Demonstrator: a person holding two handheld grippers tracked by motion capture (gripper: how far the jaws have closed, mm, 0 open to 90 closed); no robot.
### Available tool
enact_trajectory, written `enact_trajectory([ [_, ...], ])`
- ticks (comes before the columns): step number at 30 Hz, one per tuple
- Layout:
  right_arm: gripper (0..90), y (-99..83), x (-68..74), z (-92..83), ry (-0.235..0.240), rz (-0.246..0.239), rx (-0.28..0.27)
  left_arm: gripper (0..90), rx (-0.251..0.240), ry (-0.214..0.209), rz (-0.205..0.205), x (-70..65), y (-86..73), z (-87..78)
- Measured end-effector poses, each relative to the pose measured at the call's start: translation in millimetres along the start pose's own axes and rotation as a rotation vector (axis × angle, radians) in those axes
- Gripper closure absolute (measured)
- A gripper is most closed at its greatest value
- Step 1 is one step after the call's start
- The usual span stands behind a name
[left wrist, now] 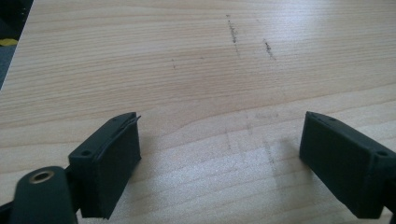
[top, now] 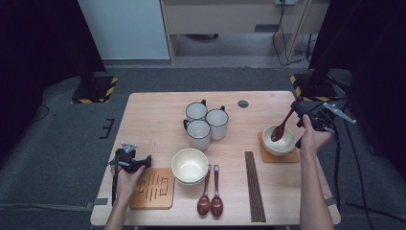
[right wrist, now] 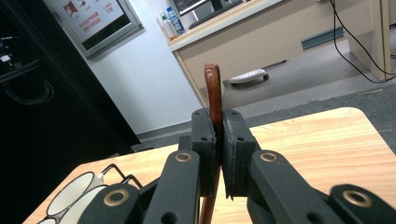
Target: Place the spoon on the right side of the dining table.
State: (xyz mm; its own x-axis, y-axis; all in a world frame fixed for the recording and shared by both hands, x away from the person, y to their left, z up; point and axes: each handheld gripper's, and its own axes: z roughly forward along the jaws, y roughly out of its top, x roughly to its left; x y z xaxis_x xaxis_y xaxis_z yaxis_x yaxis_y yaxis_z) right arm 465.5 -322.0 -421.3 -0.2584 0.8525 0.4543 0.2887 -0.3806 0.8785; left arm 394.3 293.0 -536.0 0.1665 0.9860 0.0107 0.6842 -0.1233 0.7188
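Aslant, spoon (top: 281, 126) pinched in right gripper (top: 300, 111) fingers, head down in bowl (top: 280, 142), handle up-right.

This is looking like a lab or office room set up for recording, not a home. A light wooden table (top: 158, 115) is standing on grey carpet (top: 62, 143), with black curtains (top: 28, 43) hanging at both sides and yellow-and-black hazard tape (top: 109, 91) marking the stand bases (the stands themselves are running up out of sight). Cables (top: 282, 43) are trailing by a counter behind, where a poster (right wrist: 88, 14) and bottles (right wrist: 170, 21) are showing.
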Motion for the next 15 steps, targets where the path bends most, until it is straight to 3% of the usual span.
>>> enact_trajectory([
  [15,84.7,-15.7,-4.2,7.2,-0.04,-0.02,0.052,4.9,0.014,0.01,-0.008,0.4,0.4,1.3],
])
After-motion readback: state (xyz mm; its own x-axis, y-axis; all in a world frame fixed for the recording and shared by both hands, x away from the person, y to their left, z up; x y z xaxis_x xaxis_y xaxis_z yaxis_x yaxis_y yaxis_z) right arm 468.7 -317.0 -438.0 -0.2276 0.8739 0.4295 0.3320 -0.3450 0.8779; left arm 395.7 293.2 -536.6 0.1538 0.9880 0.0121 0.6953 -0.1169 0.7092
